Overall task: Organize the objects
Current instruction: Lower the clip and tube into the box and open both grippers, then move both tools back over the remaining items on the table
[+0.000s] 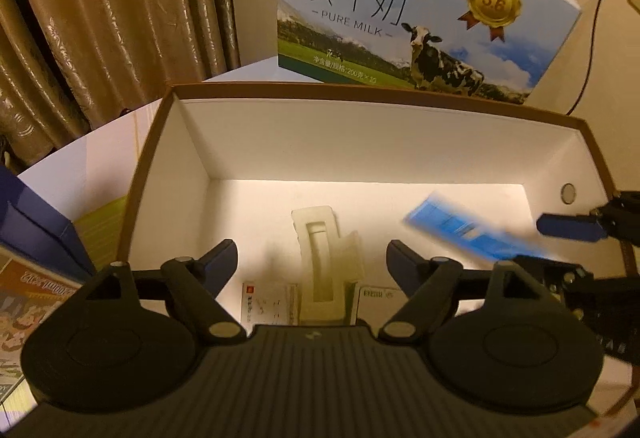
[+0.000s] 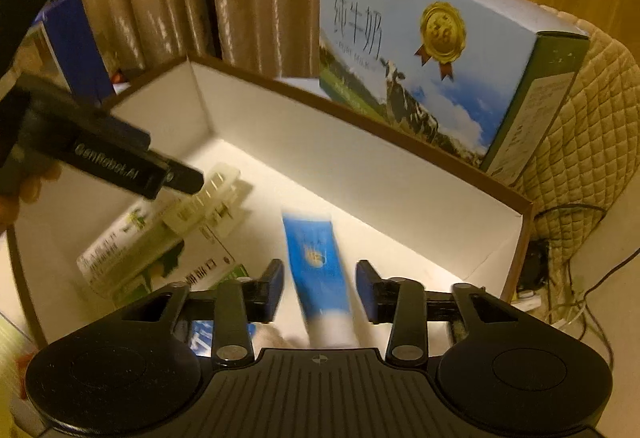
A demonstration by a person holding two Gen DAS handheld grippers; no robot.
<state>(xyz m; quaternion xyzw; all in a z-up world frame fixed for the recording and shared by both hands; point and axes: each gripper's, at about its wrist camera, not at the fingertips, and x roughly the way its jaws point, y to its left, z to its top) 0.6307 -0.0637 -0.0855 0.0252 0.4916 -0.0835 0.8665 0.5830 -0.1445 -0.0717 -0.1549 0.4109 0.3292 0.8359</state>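
Here, from the left wrist, our left gripper hangs wide open and empty over the white box; a pale plastic tray lies below, the milk carton stands beyond. From the right wrist, our right gripper is parted around a blurred blue tube; whether they touch, we cannot tell. Cartons lie left.

Left gripper held over the box interior, fingers spread wide, nothing between them. Right gripper alongside at the right, fingers parted, not closed on anything. Part of a hand visible behind the left gripper body.
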